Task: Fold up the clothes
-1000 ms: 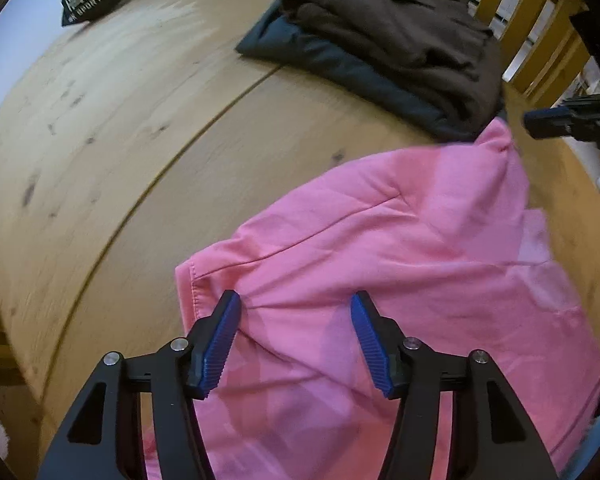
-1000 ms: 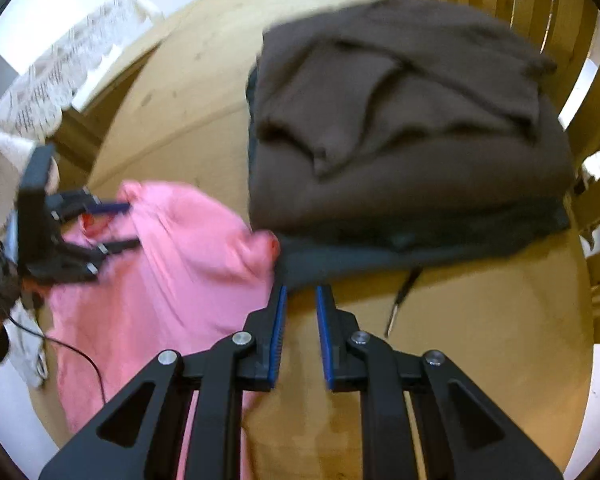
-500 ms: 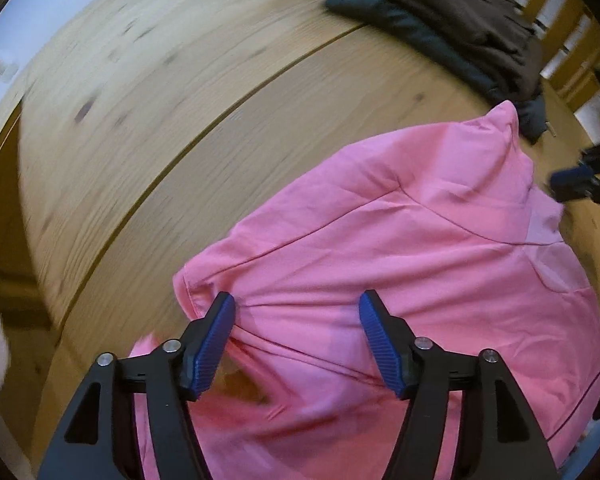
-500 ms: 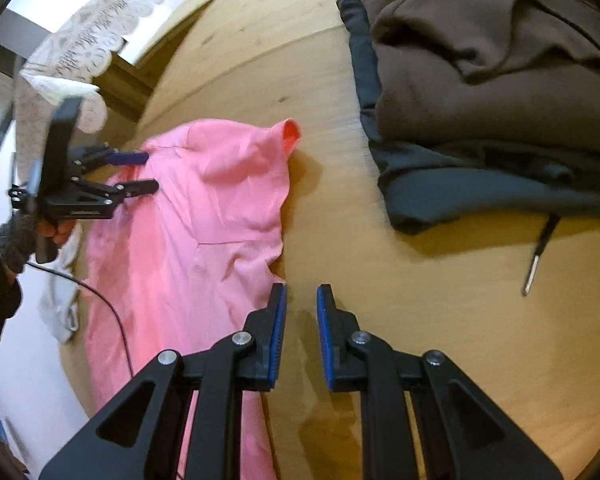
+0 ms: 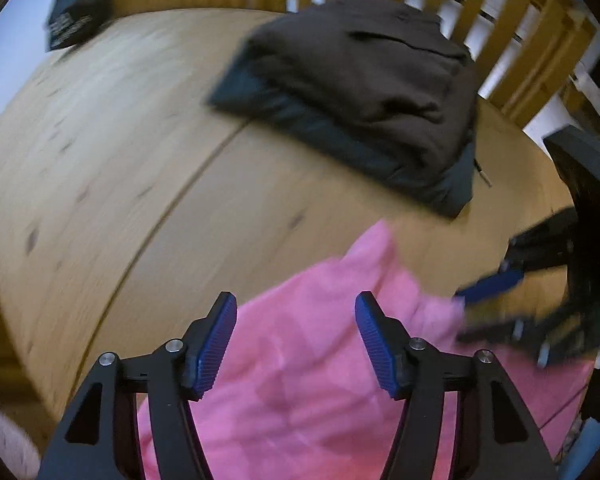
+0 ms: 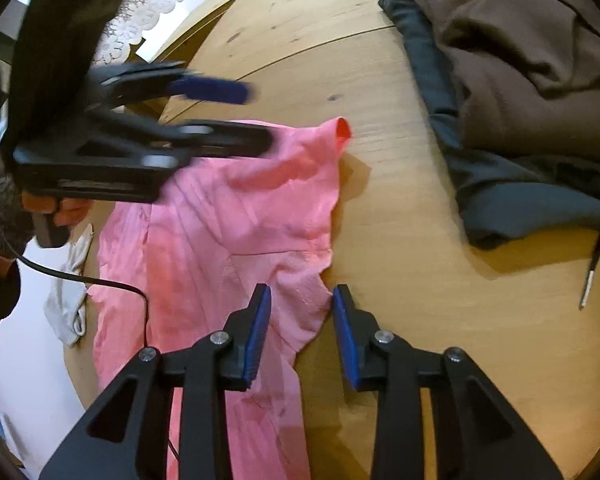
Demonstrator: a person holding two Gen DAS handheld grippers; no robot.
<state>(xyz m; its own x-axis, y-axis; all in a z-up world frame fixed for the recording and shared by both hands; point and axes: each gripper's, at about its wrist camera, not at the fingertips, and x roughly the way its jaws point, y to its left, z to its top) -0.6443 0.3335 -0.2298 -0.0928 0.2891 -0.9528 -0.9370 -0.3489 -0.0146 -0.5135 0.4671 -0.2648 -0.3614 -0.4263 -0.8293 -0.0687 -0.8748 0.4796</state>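
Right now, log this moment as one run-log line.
task: fold clothes | left gripper: closing, above pink garment | right gripper: opening over its edge | brown garment: folded

Black left gripper [image 5: 296,340], blue ribbed pads, silver screws, black cable, perhaps a grey knit cuff

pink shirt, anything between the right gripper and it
Nothing visible does. The right gripper hangs right over the pink shirt's near edge, its jaws opening with cloth showing between them and no pad pressing. The folded dark pile lies apart on the table.
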